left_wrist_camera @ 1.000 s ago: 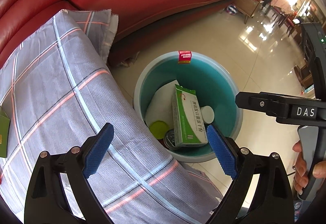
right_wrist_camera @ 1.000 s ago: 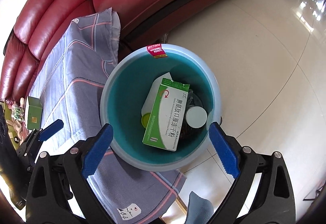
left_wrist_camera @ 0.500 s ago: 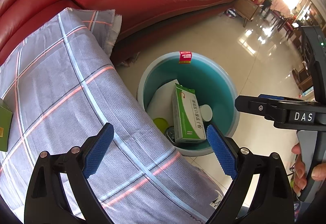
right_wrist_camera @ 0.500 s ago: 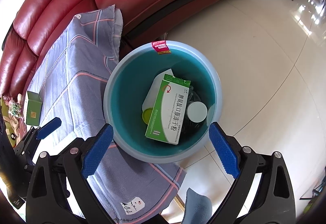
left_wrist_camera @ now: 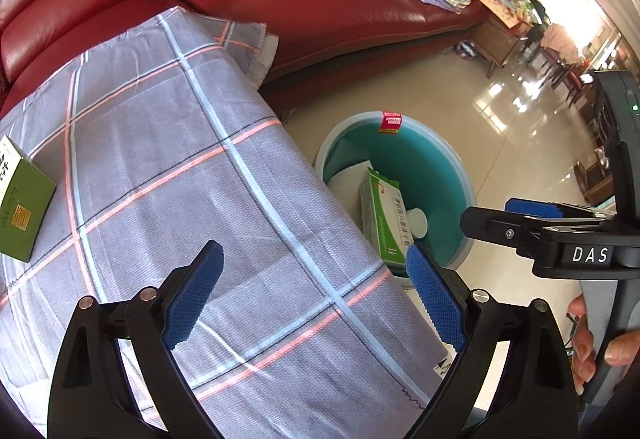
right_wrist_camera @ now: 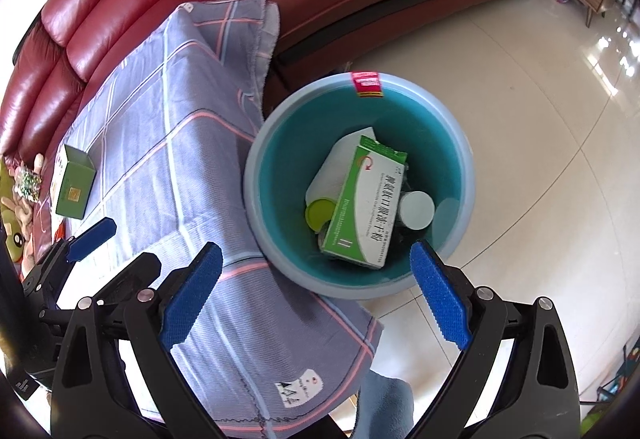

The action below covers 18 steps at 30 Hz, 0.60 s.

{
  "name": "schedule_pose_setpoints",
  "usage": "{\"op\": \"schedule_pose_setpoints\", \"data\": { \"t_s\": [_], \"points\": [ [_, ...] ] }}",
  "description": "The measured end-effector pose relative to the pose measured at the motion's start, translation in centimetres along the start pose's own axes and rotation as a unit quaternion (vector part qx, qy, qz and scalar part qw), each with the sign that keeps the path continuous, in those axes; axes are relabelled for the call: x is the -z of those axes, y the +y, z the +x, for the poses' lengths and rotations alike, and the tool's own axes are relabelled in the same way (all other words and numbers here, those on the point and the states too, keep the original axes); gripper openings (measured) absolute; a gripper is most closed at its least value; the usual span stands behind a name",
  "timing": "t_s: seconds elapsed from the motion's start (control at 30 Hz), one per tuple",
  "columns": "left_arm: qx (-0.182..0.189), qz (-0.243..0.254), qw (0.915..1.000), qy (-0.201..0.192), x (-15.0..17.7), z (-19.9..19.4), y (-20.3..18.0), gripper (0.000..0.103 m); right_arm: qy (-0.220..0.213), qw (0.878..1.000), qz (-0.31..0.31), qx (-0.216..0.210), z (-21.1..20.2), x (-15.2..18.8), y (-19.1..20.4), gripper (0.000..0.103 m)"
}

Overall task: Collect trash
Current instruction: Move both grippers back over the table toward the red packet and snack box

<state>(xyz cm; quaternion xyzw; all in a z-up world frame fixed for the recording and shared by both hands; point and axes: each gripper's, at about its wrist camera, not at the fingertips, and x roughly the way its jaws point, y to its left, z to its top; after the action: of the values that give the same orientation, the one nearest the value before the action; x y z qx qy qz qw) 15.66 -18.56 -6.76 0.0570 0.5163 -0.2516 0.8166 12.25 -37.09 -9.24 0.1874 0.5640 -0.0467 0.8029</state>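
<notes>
Left hand-held gripper [left_wrist_camera: 314, 297]: fingers spread, nothing held; view has swung from bin toward checked counter [left_wrist_camera: 168, 175]. Right hand-held gripper [right_wrist_camera: 314, 297]: released, above teal bin [right_wrist_camera: 260, 223]. Farther: white-green carton [right_wrist_camera: 366, 201] already binned; green box [left_wrist_camera: 18, 209] remains on counter, likely next pickup.

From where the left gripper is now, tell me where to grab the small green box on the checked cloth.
Take the small green box across its two long side walls, coming down from above. It lies flat on the checked cloth, broad face up, so only its sides offer opposing faces. The left gripper is open and empty; its fingers look wide enough to straddle it.
</notes>
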Motion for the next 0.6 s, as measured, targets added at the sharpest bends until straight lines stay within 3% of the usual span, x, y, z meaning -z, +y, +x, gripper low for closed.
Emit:
{"op": "schedule_pose_setpoints", "data": {
  "t_s": [0.3,0.6],
  "points": [
    [-0.021,-0.058,0.9979,-0.017,2.7,-2.9,6.4,0.093,0.01,0.998,-0.06,-0.014,1.2,-0.1,8.0,0.091],
    [-0.061,-0.145,0.9869,-0.037,7.3,-6.8,15.6,0.093,0.026,0.989,-0.144,-0.033,3.1,0.5,18.9,0.091]
  ]
}}
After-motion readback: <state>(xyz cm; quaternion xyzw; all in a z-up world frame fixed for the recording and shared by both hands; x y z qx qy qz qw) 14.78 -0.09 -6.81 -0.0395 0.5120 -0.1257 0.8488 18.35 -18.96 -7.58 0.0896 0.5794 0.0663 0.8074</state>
